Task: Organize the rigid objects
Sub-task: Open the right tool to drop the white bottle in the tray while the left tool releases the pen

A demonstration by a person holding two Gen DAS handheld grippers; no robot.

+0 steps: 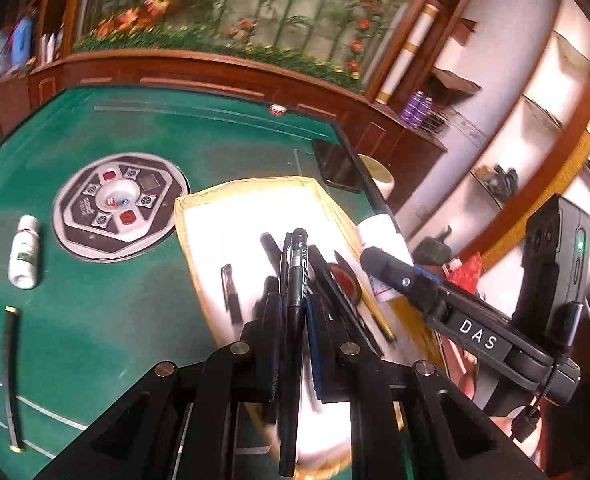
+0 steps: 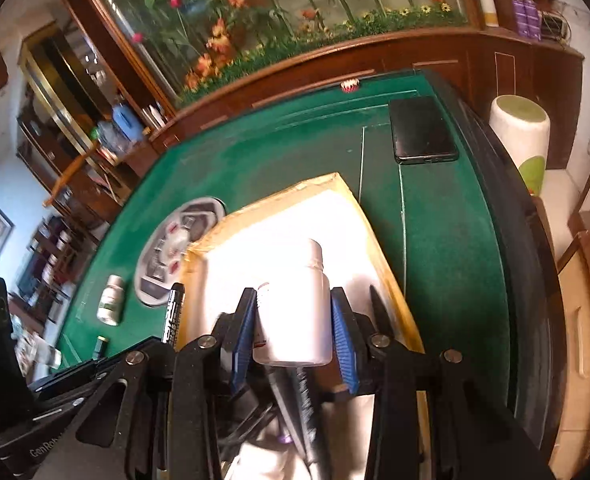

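A green felt table [image 2: 447,216] carries a yellow-rimmed white box [image 2: 379,240]. Above the box, the right gripper [image 2: 293,322] clamps a plain white capped bottle [image 2: 299,304]; the left gripper [image 1: 293,312] pinches a black lettered pen [image 1: 295,320].

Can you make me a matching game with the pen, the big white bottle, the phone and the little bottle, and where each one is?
Things:
1. black pen
2. big white bottle
3. phone
4. little white bottle

Places:
A. lying on the green table beside the round grey panel
B. held in the right gripper
C. flat on the table near its far corner
D. held in the left gripper, over the yellow-edged box

Pairs: 1-D, 2-B, 3-C, 4-A
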